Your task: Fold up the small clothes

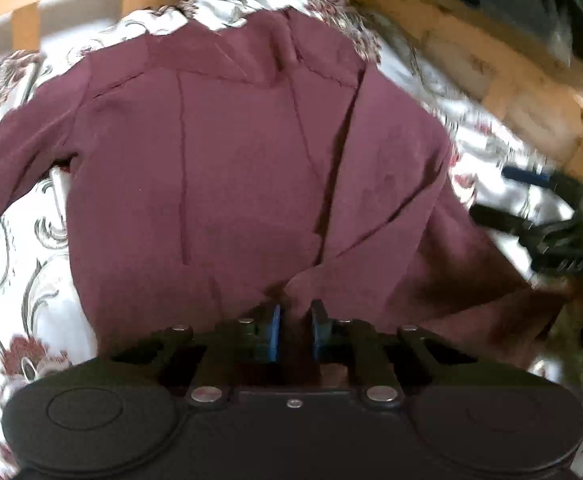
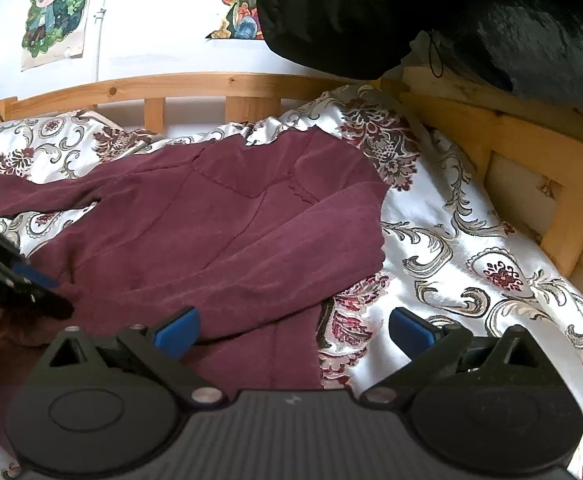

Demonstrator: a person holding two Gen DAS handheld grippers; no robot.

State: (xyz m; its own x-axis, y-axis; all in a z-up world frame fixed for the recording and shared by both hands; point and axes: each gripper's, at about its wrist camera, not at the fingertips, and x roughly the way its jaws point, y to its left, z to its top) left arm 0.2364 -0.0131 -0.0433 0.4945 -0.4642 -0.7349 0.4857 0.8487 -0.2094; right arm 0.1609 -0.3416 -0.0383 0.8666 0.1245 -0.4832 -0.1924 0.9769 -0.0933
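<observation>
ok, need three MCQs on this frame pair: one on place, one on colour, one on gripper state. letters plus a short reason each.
1. Where does the top lie?
A. on a floral bedspread
B. on a wooden floor
C. over a chair back

2. What colour is the top?
A. navy
B. maroon
C. grey

3. How do the two grippers stand?
A. both wide open
B. left nearly shut on the hem, right open
C. left open, right shut on a sleeve

Key:
1 A: the bedspread shows all round the top, inside the wooden bed frame.
2 B: the cloth is one dark red-purple in both views.
3 B: the left gripper has its blue pads close together with a fold of hem between them; the right gripper has its pads far apart, pressing on nothing.
</observation>
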